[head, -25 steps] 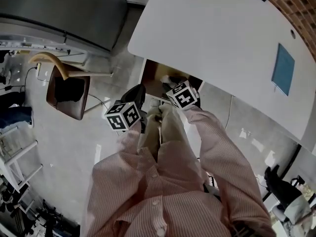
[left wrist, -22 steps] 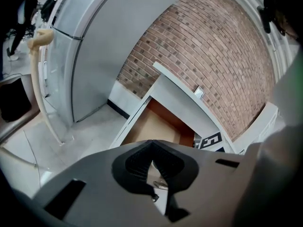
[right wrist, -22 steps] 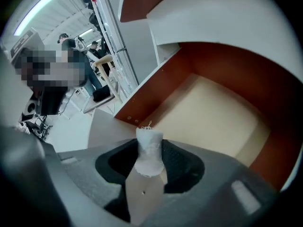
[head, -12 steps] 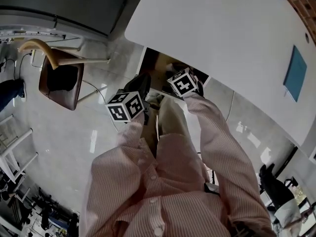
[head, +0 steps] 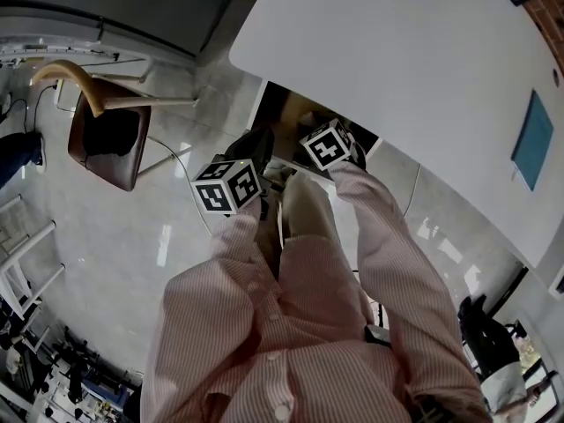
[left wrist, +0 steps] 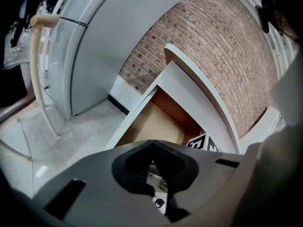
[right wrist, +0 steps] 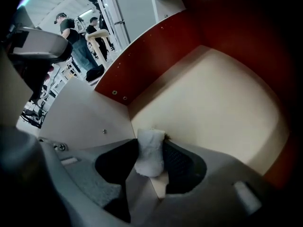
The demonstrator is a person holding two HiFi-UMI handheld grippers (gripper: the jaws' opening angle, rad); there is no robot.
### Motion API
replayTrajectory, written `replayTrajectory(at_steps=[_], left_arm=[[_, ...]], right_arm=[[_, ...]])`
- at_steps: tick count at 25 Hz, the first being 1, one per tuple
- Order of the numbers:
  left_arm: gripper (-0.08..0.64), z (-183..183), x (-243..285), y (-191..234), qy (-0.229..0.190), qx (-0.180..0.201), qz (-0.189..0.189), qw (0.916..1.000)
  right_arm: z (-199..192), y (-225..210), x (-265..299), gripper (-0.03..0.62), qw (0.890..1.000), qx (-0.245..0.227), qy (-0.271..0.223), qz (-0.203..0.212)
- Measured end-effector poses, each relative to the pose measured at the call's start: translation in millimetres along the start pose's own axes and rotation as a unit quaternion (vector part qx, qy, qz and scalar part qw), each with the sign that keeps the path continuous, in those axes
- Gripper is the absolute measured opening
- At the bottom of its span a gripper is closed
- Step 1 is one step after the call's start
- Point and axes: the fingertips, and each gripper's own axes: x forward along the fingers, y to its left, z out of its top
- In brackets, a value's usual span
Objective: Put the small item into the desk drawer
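The desk drawer [head: 284,113] stands pulled open under the white desk top [head: 397,51]. My right gripper [right wrist: 151,157] is inside it, over the beige bottom [right wrist: 213,103] and next to the red-brown side wall [right wrist: 151,51]. It is shut on a small white rolled item [right wrist: 150,150], which stands upright between the jaws. In the head view the right gripper [head: 339,148] sits at the drawer's front. My left gripper [head: 247,155] hangs to the left, outside the drawer. Its jaws [left wrist: 151,159] touch at the tips with nothing between them, and the open drawer [left wrist: 156,122] lies ahead of them.
A chair with a brown seat [head: 106,139] and curved wooden back [head: 75,82] stands on the pale floor at left. A grey cabinet [head: 132,7] is behind it. A blue book [head: 533,139] lies on the desk. People [right wrist: 78,37] stand far off. A brick wall [left wrist: 213,46] backs the desk.
The head view has shifted a little. Both grippers keep about the same places relative to the drawer, and the right one still holds the white item.
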Motion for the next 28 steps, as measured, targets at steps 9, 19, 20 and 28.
replayTrajectory(at_steps=[9,19,20,28], left_arm=[[-0.002,-0.8,-6.1,-3.8,0.002,-0.002,0.001,1.0],[-0.002,10.2,-32.1,-23.1,0.003,0.005,-0.002,1.0],[-0.002,13.2,-34.9,-26.0,0.002,0.007,-0.004,1.0],[-0.002,27.2,-65.2,-50.8,0.012,0.064,-0.022,0.9976]], right_arm=[[7.4,3.0,-8.0,0.166,1.0,0.002,-0.015,0.002],[19.9,17.7,-54.4,0.121,0.999,0.018,-0.045,-0.009],[22.7,18.7,-61.5,0.106,0.998,0.019,-0.05,-0.012],[44.3,33.1,-117.9,0.01,0.995,0.019,-0.092,-0.023]])
